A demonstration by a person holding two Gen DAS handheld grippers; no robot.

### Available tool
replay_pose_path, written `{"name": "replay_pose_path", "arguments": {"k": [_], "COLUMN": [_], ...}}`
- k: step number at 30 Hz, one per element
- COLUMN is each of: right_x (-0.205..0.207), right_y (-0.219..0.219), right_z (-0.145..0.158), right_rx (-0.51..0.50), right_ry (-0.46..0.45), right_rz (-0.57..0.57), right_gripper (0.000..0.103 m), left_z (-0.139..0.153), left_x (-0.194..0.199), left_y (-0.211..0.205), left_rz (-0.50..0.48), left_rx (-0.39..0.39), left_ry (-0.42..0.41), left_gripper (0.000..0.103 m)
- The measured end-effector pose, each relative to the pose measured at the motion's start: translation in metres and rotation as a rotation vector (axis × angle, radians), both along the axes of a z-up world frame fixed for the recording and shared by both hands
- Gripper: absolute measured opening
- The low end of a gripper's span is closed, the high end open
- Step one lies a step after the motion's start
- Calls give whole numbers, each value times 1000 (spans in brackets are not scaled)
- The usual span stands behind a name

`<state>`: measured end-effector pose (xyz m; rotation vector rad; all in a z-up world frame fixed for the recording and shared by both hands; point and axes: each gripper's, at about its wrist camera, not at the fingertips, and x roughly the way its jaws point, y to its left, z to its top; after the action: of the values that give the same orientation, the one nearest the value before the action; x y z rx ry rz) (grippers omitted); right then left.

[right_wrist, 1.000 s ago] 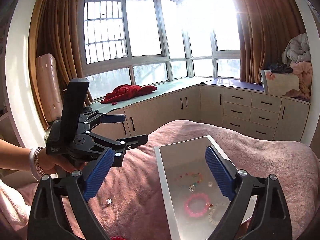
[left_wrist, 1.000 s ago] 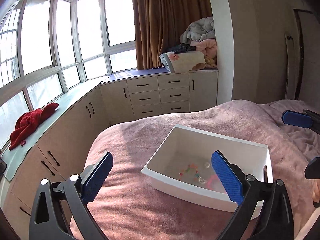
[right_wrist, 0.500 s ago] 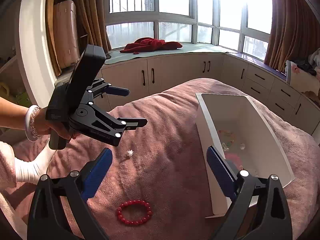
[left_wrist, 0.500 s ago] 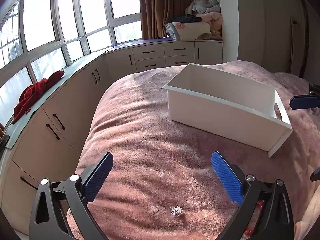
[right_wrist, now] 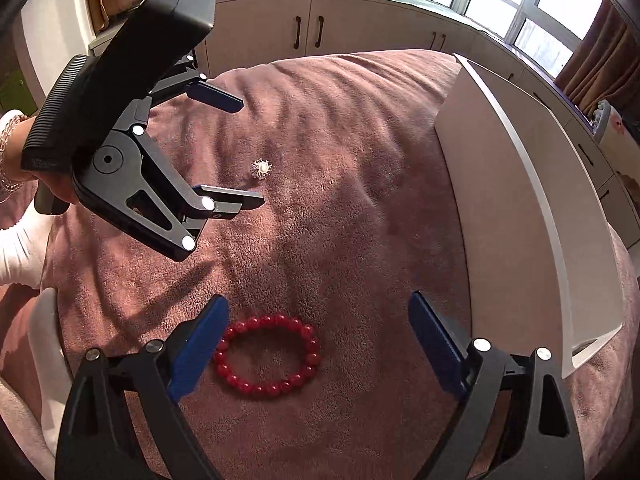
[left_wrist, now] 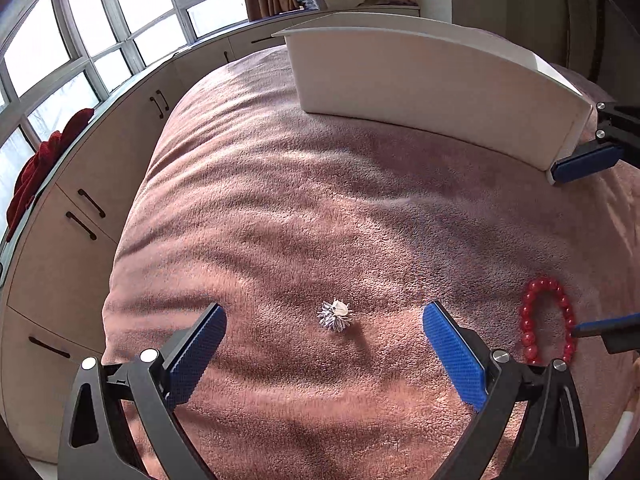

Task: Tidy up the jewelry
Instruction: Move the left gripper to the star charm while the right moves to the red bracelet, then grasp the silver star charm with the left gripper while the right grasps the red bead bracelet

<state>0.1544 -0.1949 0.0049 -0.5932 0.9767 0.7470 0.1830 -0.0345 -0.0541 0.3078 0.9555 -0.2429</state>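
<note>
A small silver brooch with a pearl (left_wrist: 335, 315) lies on the pink blanket (left_wrist: 280, 200), between the wide-apart jaws of my left gripper (left_wrist: 324, 328), which is open and just above it. A red bead bracelet (right_wrist: 267, 356) lies flat on the blanket between the jaws of my right gripper (right_wrist: 318, 330); its jaws are closing, its left pad close to the beads, nothing gripped. The same bracelet (left_wrist: 547, 320) shows at the right of the left wrist view, and the brooch (right_wrist: 261, 168) and left gripper (right_wrist: 244, 152) in the right wrist view. The white bin (left_wrist: 420, 76) stands beyond.
The bin's wall (right_wrist: 500, 200) rises close on the right of my right gripper. Cabinets with dark handles (left_wrist: 86, 212) line the window side past the bed's edge, a red cloth (left_wrist: 36, 164) on top. A hand with a bead bracelet (right_wrist: 8, 152) holds the left gripper.
Both grippers have come down from above the bin to the blanket. The brooch now sits between the left jaws and the red bracelet between the right jaws. The bin's inside is out of sight.
</note>
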Motion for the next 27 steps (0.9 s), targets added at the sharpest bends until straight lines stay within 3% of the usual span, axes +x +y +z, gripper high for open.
{"name": "replay_pose_path", "arguments": {"k": [4, 7, 10, 14, 15, 17, 18, 22, 24, 27], "right_x": [5, 7, 10, 14, 17, 20, 21, 28, 29, 30], "right_y": [-1, -2, -4, -6, -6, -5, -7, -10, -10, -13], "right_z": [-22, -35, -50, -55, -55, -53, -52, -46, -43, -38], "right_rx": [-56, -92, -121, -100, -93, -75, -66, -41, -37, -23], "right_ry": [52, 70, 93, 118, 120, 134, 136, 142, 136, 127], "right_rz": [-7, -9, -7, -10, -16, -23, -29, -45, -45, -48], "right_gripper": [74, 73, 67, 59, 49, 39, 31, 17, 14, 13], "left_z": [-7, -12, -22, -26, -26, -25, -24, -21, -20, -15], "left_x": [3, 2, 2, 0, 0, 1, 2, 4, 3, 2], "left_y": [1, 2, 3, 4, 6, 9, 10, 14, 17, 17], "left_rz": [-13, -1, -10, -12, -10, -5, -5, -5, -6, -10], "left_rx": [-24, -37, -66, -93, -103, -120, -128, -146, -152, -147], "left_ry": [22, 21, 61, 60, 61, 64, 64, 76, 83, 78], "left_gripper": [99, 98, 78, 72, 68, 61, 53, 35, 25, 25]}}
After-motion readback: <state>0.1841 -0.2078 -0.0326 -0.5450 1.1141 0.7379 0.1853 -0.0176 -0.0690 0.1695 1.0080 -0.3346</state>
